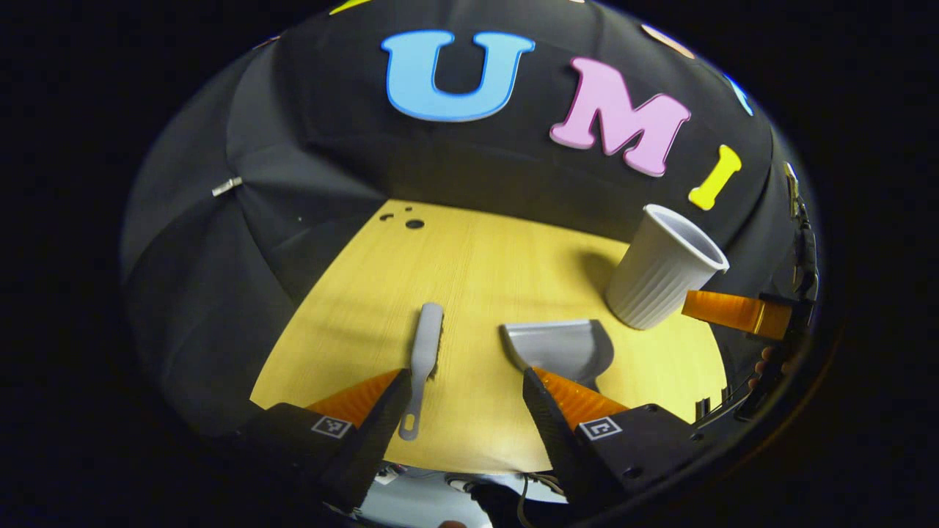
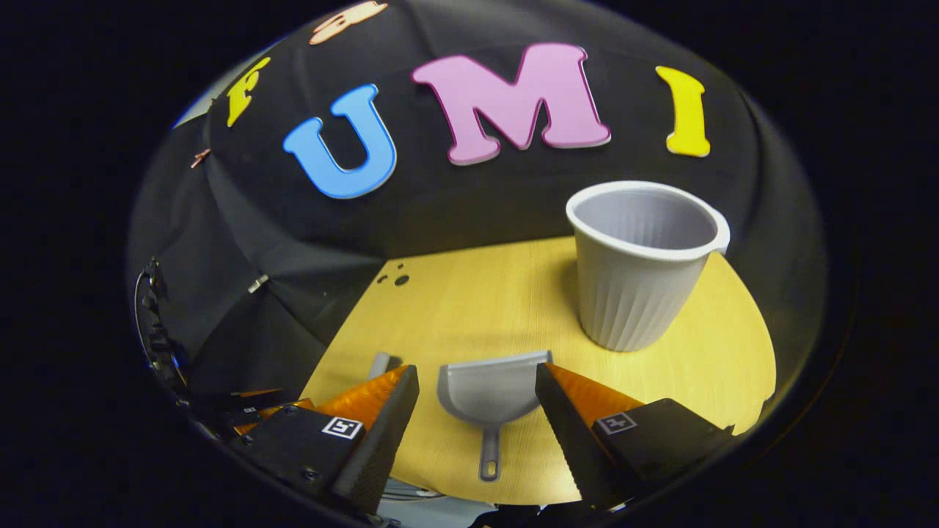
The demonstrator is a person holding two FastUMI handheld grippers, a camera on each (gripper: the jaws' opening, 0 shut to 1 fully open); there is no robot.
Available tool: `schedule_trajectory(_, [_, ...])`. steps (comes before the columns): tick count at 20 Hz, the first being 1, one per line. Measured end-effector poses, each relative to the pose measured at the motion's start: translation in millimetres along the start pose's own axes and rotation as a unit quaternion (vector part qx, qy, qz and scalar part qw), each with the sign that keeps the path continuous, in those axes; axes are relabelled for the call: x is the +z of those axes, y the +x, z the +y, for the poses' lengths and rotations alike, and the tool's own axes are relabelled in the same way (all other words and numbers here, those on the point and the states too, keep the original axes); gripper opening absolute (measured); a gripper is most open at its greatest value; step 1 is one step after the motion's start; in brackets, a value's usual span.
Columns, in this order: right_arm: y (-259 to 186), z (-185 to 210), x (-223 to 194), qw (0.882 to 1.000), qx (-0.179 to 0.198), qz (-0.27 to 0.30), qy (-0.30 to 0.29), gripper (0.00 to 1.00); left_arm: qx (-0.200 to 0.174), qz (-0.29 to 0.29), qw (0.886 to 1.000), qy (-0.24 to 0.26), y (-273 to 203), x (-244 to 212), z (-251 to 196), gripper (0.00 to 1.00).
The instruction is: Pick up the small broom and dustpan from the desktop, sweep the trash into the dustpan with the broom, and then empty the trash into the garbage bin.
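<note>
A small grey broom (image 1: 425,352) lies flat on the yellow desktop (image 1: 477,257), its handle pointing toward me. My left gripper (image 1: 466,392) hovers open over it, and the broom lies just inside the left finger. The grey dustpan (image 1: 557,345) rests to the broom's right, partly behind the right finger. In the right gripper view the dustpan (image 2: 488,392) lies between the spread fingers of my right gripper (image 2: 477,400), which is open and above it. The broom's tip (image 2: 379,363) peeks out past the left finger. A grey ribbed bin (image 2: 638,264) stands upright behind the dustpan.
The bin (image 1: 664,268) stands at the desktop's far right. The right gripper (image 1: 741,312) shows beside it in the left gripper view, and the left gripper (image 2: 253,411) shows low at the left of the right gripper view. Small dark spots (image 1: 411,220) mark the far corner. Black cloth walls close in behind.
</note>
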State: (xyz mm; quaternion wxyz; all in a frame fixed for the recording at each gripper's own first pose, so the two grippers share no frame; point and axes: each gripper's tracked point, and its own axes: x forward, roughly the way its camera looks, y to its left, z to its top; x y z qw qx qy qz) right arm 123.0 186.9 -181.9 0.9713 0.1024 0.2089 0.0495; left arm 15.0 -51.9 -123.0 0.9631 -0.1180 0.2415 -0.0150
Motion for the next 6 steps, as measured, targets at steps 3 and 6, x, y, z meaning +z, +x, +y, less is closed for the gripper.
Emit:
schedule_trajectory(3, [-30.3,0.5,25.5,0.998,-0.006,-0.059,-0.026,0.99,-0.001,-0.066,0.998,-0.015,-26.5,16.4,-11.3,0.96])
schedule_trajectory(6, [-48.9,-7.3,43.1,0.993,-0.016,-0.103,-0.061,0.99,0.004,-0.141,0.990,-0.024,-49.5,35.8,-16.3,0.96])
